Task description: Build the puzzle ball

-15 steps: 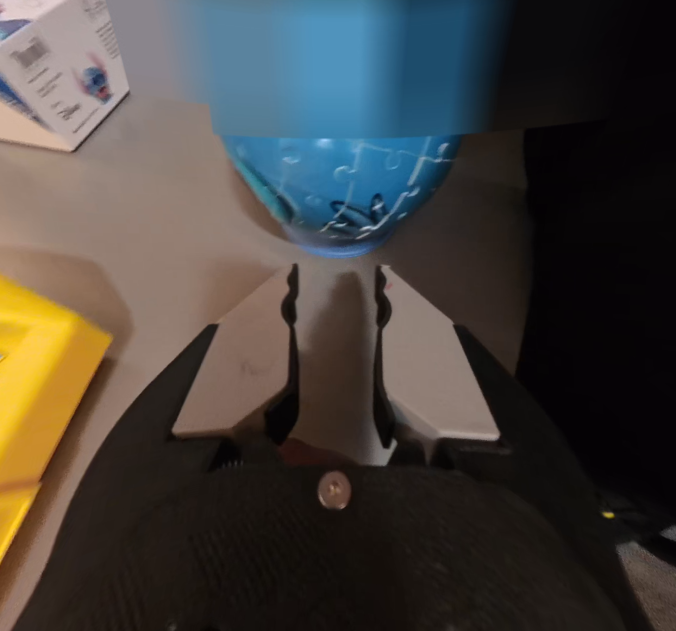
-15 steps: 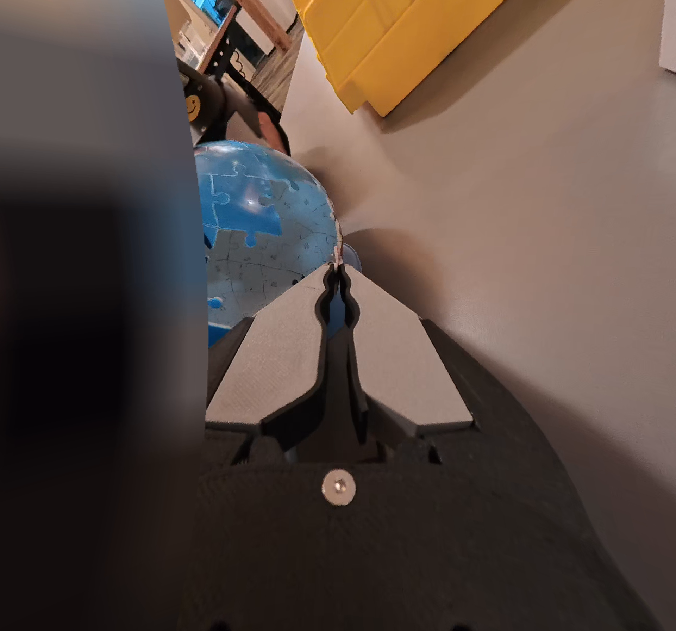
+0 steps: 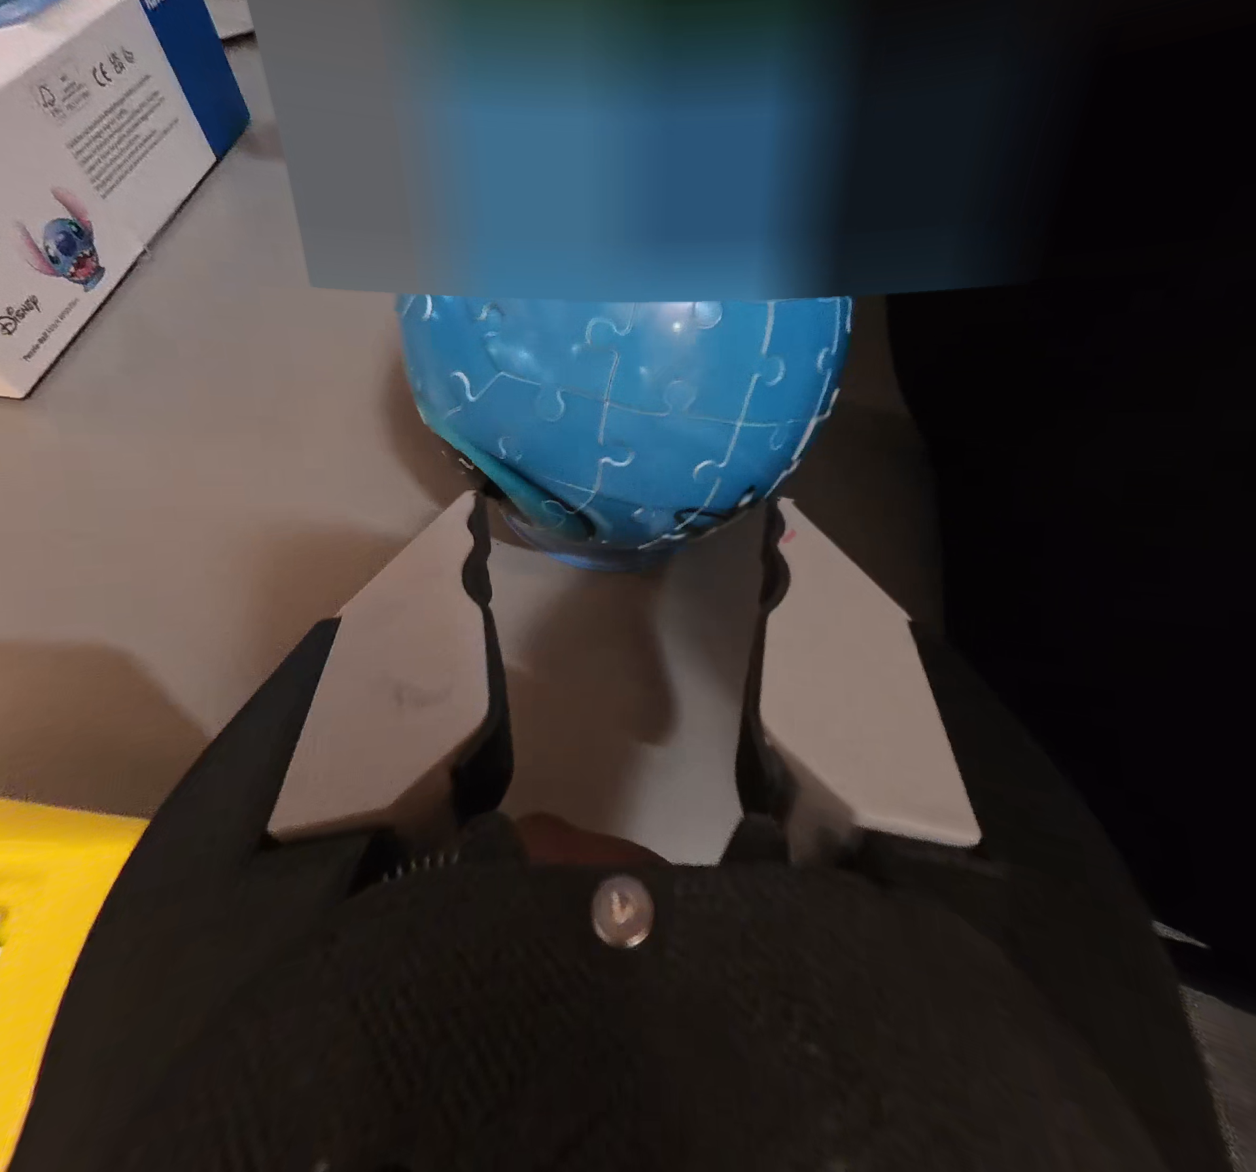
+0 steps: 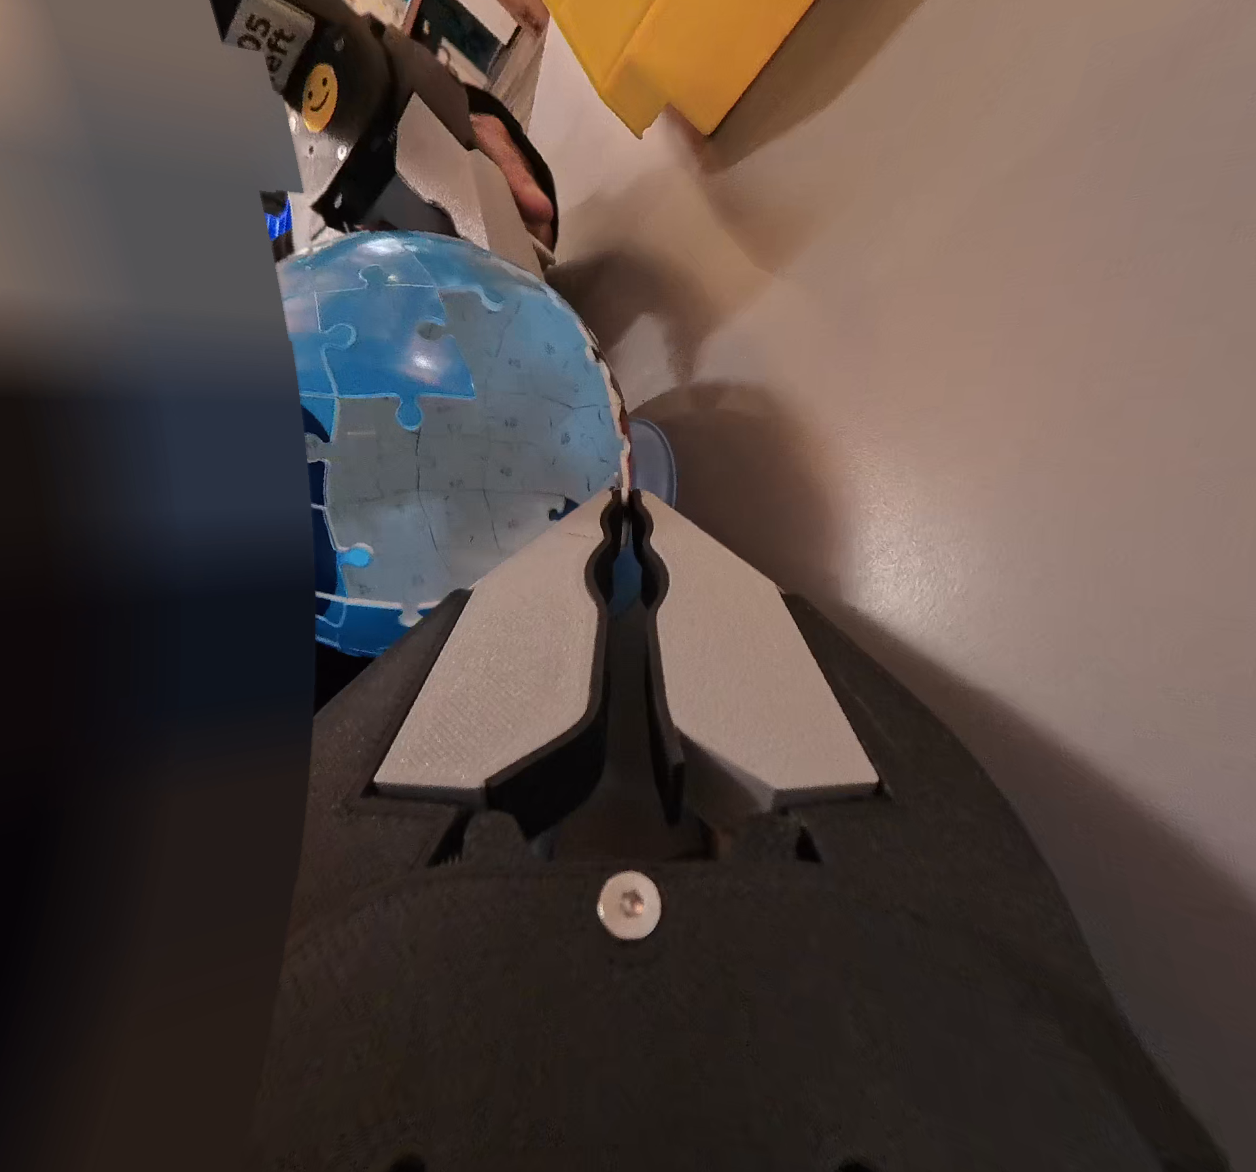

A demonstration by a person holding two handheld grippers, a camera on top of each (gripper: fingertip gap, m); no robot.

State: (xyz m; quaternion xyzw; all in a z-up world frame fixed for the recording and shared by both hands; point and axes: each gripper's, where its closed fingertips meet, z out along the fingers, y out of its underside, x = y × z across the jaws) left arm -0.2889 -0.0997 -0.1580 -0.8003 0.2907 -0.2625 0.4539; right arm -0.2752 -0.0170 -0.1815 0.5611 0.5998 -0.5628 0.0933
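Plainly, the blue puzzle ball (image 3: 625, 419) sits at 12 o'clock from the left gripper (image 3: 622, 514), on a small blue stand (image 3: 598, 555) that rests on the grey table (image 3: 204, 493). That gripper's 2 grey fingers (image 3: 421, 629) are spread wide, 1 tip at each lower flank of the ball, at or just beside its surface; whether they press on it I cannot tell. The ball's upper part is hidden behind a blurred patch. At 10 o'clock stands a white and blue box (image 3: 102, 140) with a cartoon figure printed on it, well apart from the ball. At 8 o'clock a corner of a yellow bin (image 3: 47, 922) shows.

From the right wrist view, the right gripper (image 4: 626, 500) has its 2 fingers (image 4: 516, 650) nearly together, pinching the thin rim of the puzzle ball (image 4: 476, 432) where the shell is unfinished. To 10 o'clock of the tips lie the grey inner faces of the pieces, with glossy blue pieces beyond them. The round edge of the stand (image 4: 656, 459) peeks out at 1 o'clock from the tips. At 11 o'clock, past the ball, the left gripper (image 4: 523, 242) reaches down to it, a person's hand (image 4: 523, 181) behind its black body, which bears a yellow smiley sticker (image 4: 319, 96). A yellow bin (image 4: 679, 11) lies at 12 o'clock on the table (image 4: 985, 391).
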